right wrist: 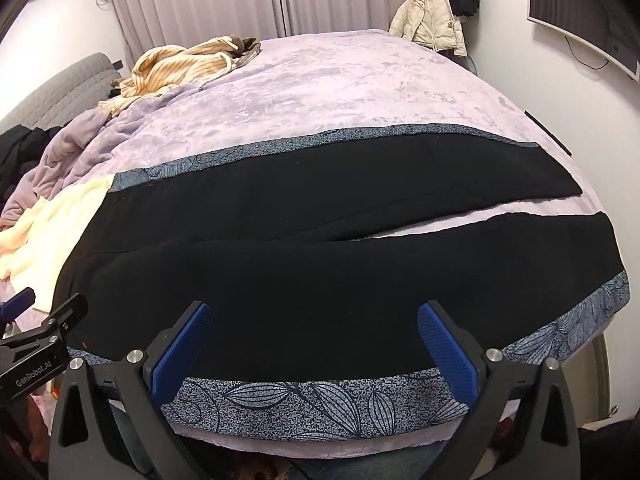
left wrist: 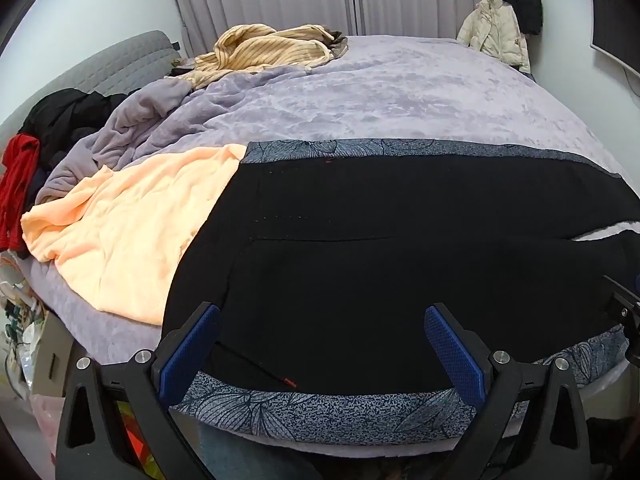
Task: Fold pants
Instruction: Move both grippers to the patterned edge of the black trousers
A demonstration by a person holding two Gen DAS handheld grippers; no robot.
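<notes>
Black pants point(left wrist: 400, 220) lie flat across the near part of the bed, waist to the left, legs running right; they have a blue-grey leaf-print stripe point(left wrist: 320, 408) along each outer side. In the right wrist view the two legs point(right wrist: 320, 248) spread apart at the right, with a strip of bedcover between them. My left gripper point(left wrist: 322, 320) is open above the near edge of the pants by the waist. My right gripper point(right wrist: 314, 316) is open above the near leg. Neither holds anything. The left gripper's body point(right wrist: 36, 344) shows at the left of the right wrist view.
The pants lie on a lilac plush bedcover point(left wrist: 400, 92). A peach cloth point(left wrist: 120, 232) lies left of the waist. A striped tan garment point(left wrist: 264, 50), black clothes point(left wrist: 68, 116) and a red one point(left wrist: 16, 184) lie at the far left. Coats point(right wrist: 432, 16) hang by the curtains.
</notes>
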